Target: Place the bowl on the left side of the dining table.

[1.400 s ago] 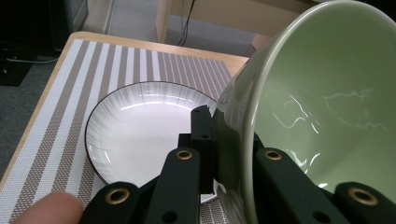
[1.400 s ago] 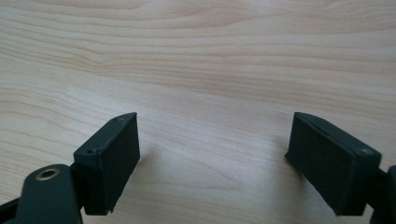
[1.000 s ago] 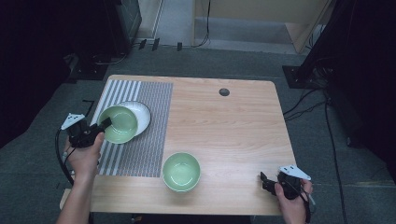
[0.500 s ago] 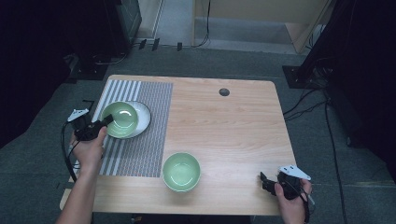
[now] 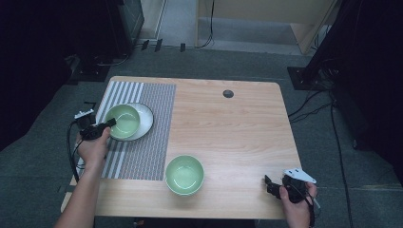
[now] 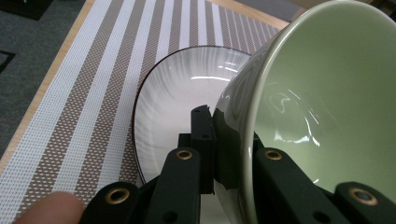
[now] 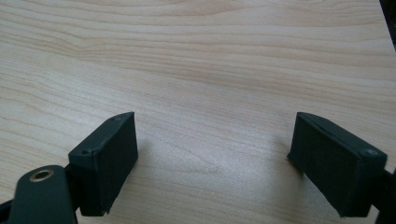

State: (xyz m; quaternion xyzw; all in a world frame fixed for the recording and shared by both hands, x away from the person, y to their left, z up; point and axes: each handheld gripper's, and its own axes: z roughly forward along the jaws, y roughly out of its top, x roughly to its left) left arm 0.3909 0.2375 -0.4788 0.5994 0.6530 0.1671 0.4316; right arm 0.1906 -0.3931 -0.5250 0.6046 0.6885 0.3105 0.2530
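- Green bowl sits on the white plate at the far left of the desk, over the striped mat.
- In the left tool view this green bowl leans to one side, its pale inside facing right, with the white plate just behind and below it.
- Left tool is clamped on the near-left rim of the green bowl; in its own view one jaw lies against the outer wall and the other is inside, with the rim pinched between them.
- A fingertip shows at the bottom left of the left tool view.
- The left hand holding that tool comes in from the near left, above the mat's near-left part.
- Striped mat has wide brown and white bands on its left side and a finer weave on the right.
- A second green bowl stands upright near the front edge of the desk, just right of the mat and well apart from the first.
- Right tool rests at the near right corner, held by the right hand.
- Its jaws stand wide apart with nothing between them, over bare wood.
- A small dark round hole is set in the far part of the desk.
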